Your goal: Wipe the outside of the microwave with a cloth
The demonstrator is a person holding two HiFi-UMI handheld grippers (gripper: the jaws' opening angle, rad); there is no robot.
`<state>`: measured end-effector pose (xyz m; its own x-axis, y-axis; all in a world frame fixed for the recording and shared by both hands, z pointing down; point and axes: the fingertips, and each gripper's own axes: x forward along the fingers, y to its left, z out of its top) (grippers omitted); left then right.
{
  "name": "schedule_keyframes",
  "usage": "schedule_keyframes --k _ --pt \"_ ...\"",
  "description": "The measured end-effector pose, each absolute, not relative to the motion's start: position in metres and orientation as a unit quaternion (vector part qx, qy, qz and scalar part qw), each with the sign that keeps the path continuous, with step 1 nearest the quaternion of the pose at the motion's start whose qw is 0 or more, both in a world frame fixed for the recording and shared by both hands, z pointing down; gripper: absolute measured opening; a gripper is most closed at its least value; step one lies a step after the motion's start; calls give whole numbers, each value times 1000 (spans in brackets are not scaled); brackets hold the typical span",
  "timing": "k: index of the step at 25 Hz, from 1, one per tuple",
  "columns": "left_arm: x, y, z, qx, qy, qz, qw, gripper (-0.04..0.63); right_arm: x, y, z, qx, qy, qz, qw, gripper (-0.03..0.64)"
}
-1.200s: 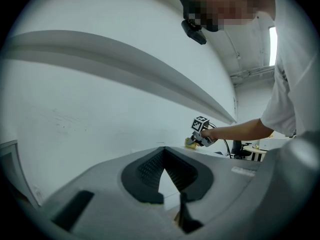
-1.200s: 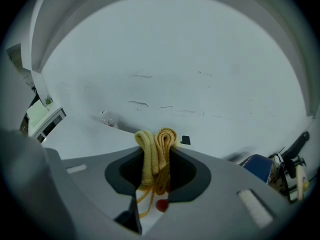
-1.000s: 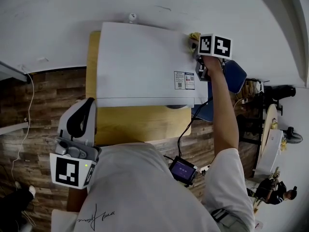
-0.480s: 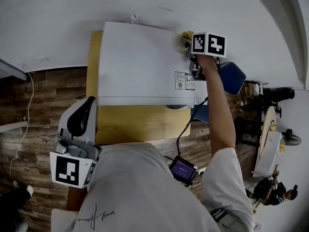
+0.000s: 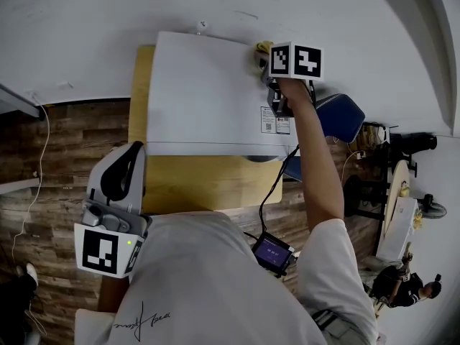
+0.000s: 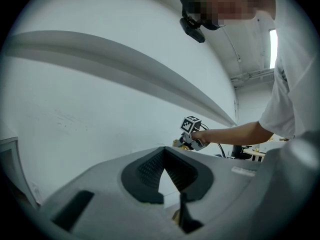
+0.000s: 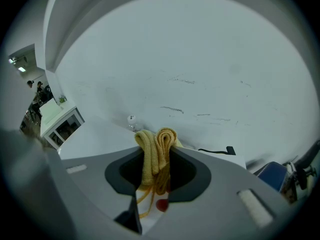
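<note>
Right gripper point(image 5: 264, 62): jaws clamped tight on the yellow cloth point(image 7: 156, 151), and its folds bulge out past the tips.
Cloth: sits between the right jaws and seems to press on the surface just below them.
Microwave point(image 5: 205, 95): its white top lies under the right jaws, near its back edge; it stands on the wooden table point(image 5: 187, 185).
Left gripper point(image 6: 165, 179): tips drawn together with nothing between them; the microwave is well ahead of these jaws.
</note>
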<state>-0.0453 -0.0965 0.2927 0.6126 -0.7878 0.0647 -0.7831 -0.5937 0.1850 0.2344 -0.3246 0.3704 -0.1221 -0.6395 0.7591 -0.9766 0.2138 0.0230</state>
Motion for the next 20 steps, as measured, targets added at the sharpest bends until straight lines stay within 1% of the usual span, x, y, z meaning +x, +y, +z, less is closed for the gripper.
schedule_keyframes --k 20 --pt "-55 -95 291 885 -455 -17 99 -2 135 -331 370 516 -755 248 321 115"
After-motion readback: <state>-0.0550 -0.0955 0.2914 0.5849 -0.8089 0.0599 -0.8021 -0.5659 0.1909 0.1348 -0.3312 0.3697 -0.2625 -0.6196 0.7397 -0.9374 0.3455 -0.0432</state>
